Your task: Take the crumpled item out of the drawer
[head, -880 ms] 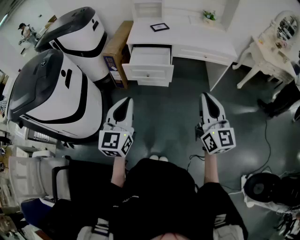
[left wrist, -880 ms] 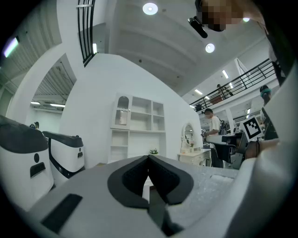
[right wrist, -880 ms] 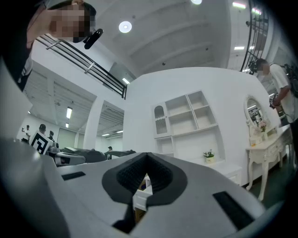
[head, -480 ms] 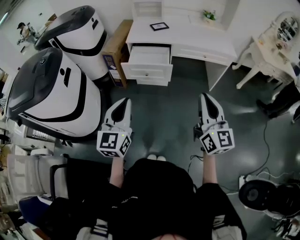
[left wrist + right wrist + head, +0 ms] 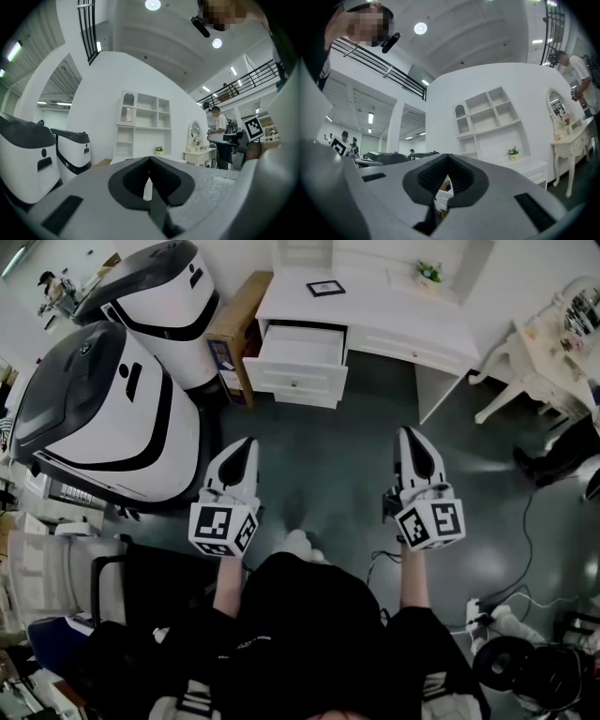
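A white desk (image 5: 403, 315) stands ahead across the dark floor, and its top left drawer (image 5: 302, 345) is pulled open. The inside of the drawer looks white, and I cannot make out a crumpled item in it from here. My left gripper (image 5: 246, 444) (image 5: 150, 159) is shut and empty, held level and well short of the desk. My right gripper (image 5: 410, 434) (image 5: 447, 157) is also shut with nothing in it, level with the left one and about a shoulder's width away. Both point toward the desk.
Two large white-and-black machines (image 5: 103, 418) (image 5: 164, 301) fill the left side. A cardboard box (image 5: 239, 329) stands against the desk's left end. On the desk are a picture frame (image 5: 325, 288) and a small plant (image 5: 430, 271). A white vanity table (image 5: 553, 343) stands at the right.
The head view has shifted a little as the person steps toward the desk; one shoe has come forward. Both grippers keep the same pose, shut.
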`<state>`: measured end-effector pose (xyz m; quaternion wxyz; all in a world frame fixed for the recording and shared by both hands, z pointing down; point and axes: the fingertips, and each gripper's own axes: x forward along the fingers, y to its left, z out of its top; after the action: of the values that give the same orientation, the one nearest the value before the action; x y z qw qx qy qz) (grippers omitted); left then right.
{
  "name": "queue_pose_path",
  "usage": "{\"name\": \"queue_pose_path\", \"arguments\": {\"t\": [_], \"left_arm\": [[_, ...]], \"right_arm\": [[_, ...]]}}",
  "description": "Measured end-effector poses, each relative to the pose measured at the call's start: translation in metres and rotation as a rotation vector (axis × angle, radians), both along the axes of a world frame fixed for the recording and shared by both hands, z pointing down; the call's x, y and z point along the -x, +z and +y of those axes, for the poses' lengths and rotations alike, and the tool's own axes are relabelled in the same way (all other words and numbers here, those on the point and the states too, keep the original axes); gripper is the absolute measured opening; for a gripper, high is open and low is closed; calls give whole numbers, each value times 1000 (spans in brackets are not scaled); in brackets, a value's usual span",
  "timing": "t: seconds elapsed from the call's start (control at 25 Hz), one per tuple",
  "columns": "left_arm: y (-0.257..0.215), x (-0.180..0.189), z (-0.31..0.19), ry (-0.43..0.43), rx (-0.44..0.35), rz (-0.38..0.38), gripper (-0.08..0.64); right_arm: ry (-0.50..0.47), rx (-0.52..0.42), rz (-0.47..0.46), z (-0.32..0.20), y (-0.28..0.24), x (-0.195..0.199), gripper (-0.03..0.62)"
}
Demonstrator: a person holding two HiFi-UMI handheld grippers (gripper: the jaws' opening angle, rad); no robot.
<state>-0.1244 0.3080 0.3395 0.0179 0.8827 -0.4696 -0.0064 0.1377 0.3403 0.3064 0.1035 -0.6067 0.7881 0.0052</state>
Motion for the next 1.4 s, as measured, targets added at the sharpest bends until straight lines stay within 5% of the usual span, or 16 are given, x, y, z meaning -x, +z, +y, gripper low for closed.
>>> {"name": "queue_pose_path", "arguments": {"t": [0.32,1.04,1.4], "left_arm": [[11,-7,-30,7,21,-13,-2],[22,-6,-219,30,57,22,-2],[40,-2,-265,39,102,26,-2]], "right_arm": [[-48,5,-8,-36,9,4,-8],[-50,95,13,-219,36,19,-8],[-51,134,20,-268,51,26,-8]]}}
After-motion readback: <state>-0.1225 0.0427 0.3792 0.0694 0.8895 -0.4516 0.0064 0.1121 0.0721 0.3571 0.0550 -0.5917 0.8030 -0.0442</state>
